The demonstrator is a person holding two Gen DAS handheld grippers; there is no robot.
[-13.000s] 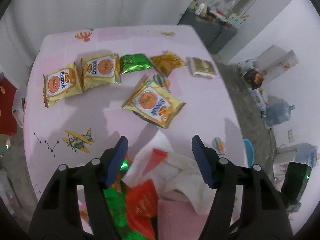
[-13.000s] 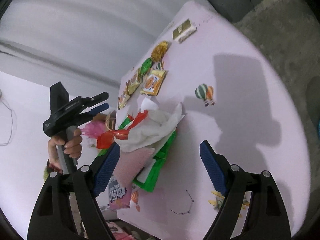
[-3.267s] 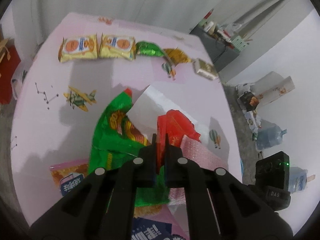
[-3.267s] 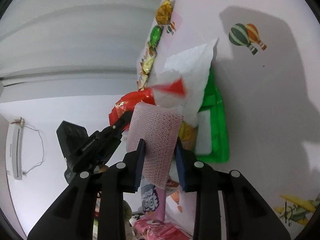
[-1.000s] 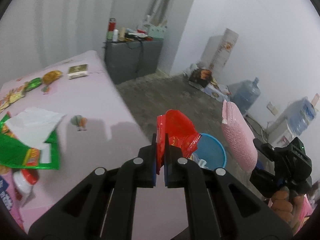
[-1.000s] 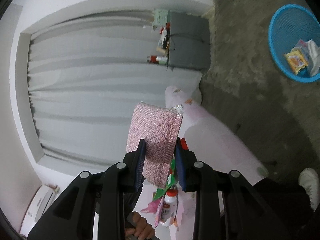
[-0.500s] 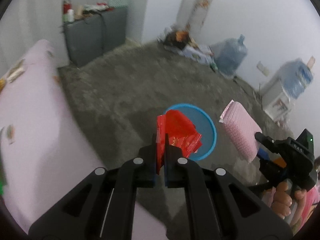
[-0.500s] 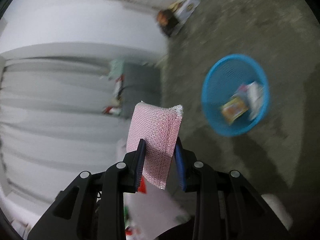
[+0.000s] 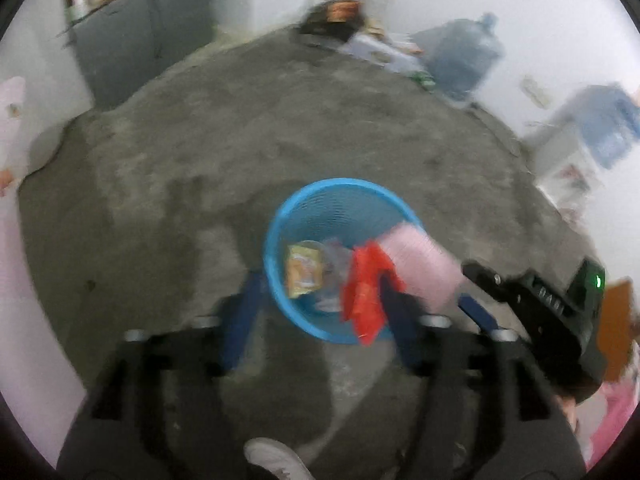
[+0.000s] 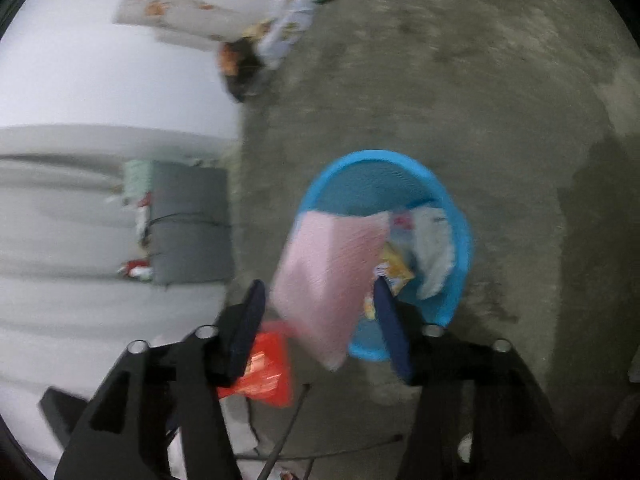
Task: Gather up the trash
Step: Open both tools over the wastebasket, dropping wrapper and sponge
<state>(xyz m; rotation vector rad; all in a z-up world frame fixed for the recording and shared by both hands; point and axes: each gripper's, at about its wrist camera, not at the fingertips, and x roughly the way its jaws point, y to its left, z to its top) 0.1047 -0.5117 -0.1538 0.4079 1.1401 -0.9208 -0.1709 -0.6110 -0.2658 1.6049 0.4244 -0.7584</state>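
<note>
A blue mesh basket point(image 9: 340, 192) point(image 10: 384, 160) stands on the concrete floor below both grippers. My left gripper point(image 9: 320, 316) hangs over its near rim with jaws opening. A red wrapper point(image 9: 364, 292) point(image 10: 264, 368) hangs loose against the right finger, no longer pinched. My right gripper point(image 10: 320, 320) point(image 9: 468, 292) comes in from the right, its jaws also opening. A pink bubble-wrap pouch point(image 10: 332, 276) point(image 9: 424, 268) sits tilted and loose between its fingers, over the basket. A yellow snack packet point(image 9: 304, 272) and white paper point(image 10: 436, 252) lie in the basket.
Grey concrete floor point(image 9: 240, 140) surrounds the basket. A grey cabinet point(image 9: 140, 48) stands at the back left, and water jugs point(image 9: 464, 56) and boxes line the far wall. The pink table edge point(image 9: 8, 120) is at far left. A white shoe point(image 9: 276, 460) shows below.
Both grippers dropped closer to the blue basket and their jaws spread apart. The red wrapper and the pink pouch, pinched before, now sit loose.
</note>
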